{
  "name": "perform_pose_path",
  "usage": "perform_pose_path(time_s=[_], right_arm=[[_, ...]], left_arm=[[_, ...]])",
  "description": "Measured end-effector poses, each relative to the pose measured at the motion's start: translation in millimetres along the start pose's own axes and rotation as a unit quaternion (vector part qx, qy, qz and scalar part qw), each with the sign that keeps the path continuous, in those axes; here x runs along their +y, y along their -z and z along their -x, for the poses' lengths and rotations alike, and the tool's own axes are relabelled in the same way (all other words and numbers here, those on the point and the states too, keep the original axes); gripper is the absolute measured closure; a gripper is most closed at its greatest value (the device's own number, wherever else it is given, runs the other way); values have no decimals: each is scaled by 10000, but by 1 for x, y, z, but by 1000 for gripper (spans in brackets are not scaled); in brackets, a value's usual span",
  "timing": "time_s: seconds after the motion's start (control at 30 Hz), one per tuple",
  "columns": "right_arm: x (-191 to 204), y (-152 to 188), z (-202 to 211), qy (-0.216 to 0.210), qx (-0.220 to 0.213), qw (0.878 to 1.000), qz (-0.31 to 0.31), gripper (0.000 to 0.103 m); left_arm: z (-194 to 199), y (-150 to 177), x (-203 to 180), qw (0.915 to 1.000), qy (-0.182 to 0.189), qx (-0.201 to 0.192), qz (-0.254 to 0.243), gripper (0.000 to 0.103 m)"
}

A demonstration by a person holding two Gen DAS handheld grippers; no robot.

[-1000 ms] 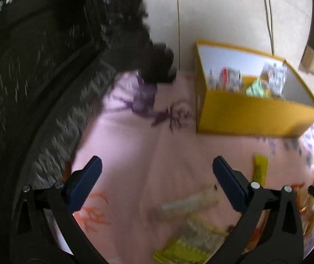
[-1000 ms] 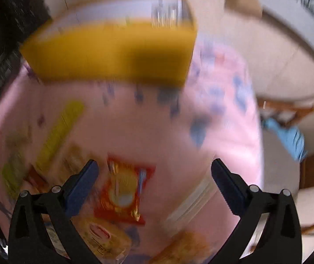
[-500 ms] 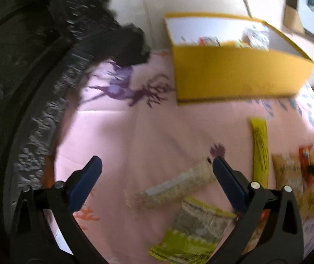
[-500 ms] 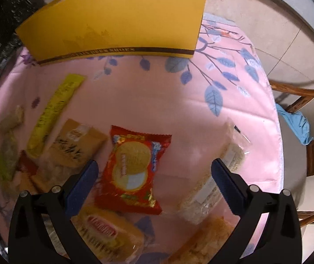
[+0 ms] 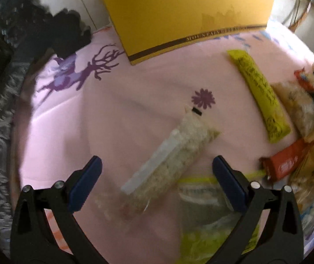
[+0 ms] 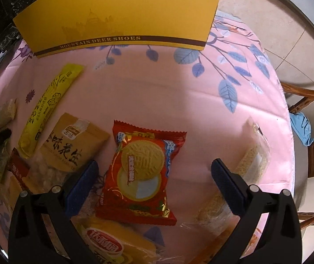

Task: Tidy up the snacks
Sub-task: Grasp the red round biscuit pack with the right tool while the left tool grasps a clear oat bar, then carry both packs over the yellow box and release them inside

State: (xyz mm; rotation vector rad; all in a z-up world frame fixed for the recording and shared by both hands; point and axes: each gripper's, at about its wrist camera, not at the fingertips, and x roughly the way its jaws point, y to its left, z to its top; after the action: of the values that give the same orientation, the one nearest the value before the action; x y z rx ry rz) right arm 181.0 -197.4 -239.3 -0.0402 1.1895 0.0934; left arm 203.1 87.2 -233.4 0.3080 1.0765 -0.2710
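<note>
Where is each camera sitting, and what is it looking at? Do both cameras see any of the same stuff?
Left wrist: sits on the left gripper, looking steeply down at a clear rice-cracker pack on the pink cloth; its black arms and blue pads show, the jaws closing without touching the pack.
Right wrist: sits on the right gripper, looking down at a red biscuit packet; its wide-open blue-padded fingers show.
Shared: the yellow shoe box, the long yellow stick pack, and the pink cloth.

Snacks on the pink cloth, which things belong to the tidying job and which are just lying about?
Job: yellow box, red biscuit packet, long yellow stick pack, clear rice bar, tan peanut bag.
Lying about: blue cloth, wooden chair.
</note>
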Motion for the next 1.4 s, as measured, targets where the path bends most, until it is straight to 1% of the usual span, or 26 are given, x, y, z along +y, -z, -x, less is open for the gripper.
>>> perform_pose_path(time_s=[0.03, 0.07, 0.1, 0.13, 0.17, 0.2, 0.23, 0.27, 0.3, 0.4, 0.5, 0.57, 0.63, 0.73, 0.8, 0.9, 0.97, 1.07, 1.13, 1.2, 1.3, 1.4], right_arm=[[-2, 0, 0, -73, -16, 10000, -41, 1], [-3, 1, 0, -80, -33, 9999, -71, 1], [-3, 2, 0, -42, -67, 9999, -72, 3], [-4, 5, 1, 10, -134, 9999, -76, 11], [-3, 7, 3, 134, -209, 9997, -64, 24], [-1, 9, 8, 93, -281, 9996, -35, 36], [1, 9, 10, 74, -261, 9996, 0, 41], [4, 10, 11, 63, -231, 9997, 19, 51], [6, 11, 14, 29, -201, 9998, -21, 58], [4, 14, 24, -171, -261, 9991, -300, 58], [7, 17, 42, -96, -461, 9987, -201, 58], [6, 16, 52, -191, -535, 9981, -249, 58], [-1, 9, 62, -226, -656, 9972, -285, 58], [-6, 5, 81, -321, -826, 9954, -362, 58], [-7, 3, 95, -350, -933, 9944, -347, 58], [-10, -4, 113, -407, -1209, 9914, -303, 58], [-14, -9, 131, -399, -1561, 9859, -462, 58], [-17, -19, 148, -374, -1868, 9806, -459, 58], [-17, -27, 158, -340, -2018, 9781, -372, 58], [-18, -36, 166, -343, -2164, 9750, -356, 58], [-22, -46, 176, -421, -2308, 9712, -406, 58], [-23, -59, 189, -427, -2532, 9657, -374, 58]], left_arm=[[0, -1, 3, 9995, 236, -6, 187, 26], [1, 1, 6, 9981, 438, -32, 435, 30], [3, 2, 6, 9981, 286, -98, 537, 40], [6, 4, 0, 9984, 236, -118, 499, 46], [8, 4, -5, 9988, 157, -95, 463, 60], [9, 2, -9, 9988, -8, -36, 496, 68], [9, 1, -15, 9978, -218, 58, 623, 69], [10, 0, -20, 9966, -373, 141, 717, 70], [10, -1, -23, 9959, -437, 195, 774, 73], [15, -3, -30, 9948, -375, 217, 920, 74], [29, -4, -38, 9940, -495, 202, 953, 74], [41, -7, -40, 9927, -574, 114, 1054, 75], [54, -12, -39, 9907, -789, -10, 1106, 75], [75, -21, -41, 9873, -828, -204, 1344, 75], [93, -28, -43, 9850, -765, -405, 1492, 75], [112, -39, -46, 9816, -746, -569, 1664, 75], [126, -50, -47, 9784, -701, -775, 1782, 75], [140, -66, -50, 9749, -693, -987, 1874, 76], [149, -78, -49, 9726, -494, -1104, 1988, 76], [158, -91, -46, 9675, -205, -1272, 2177, 76], [173, -113, -48, 9664, -291, -1550, 2030, 76], [185, -132, -49, 9653, -231, -1752, 1922, 76]])
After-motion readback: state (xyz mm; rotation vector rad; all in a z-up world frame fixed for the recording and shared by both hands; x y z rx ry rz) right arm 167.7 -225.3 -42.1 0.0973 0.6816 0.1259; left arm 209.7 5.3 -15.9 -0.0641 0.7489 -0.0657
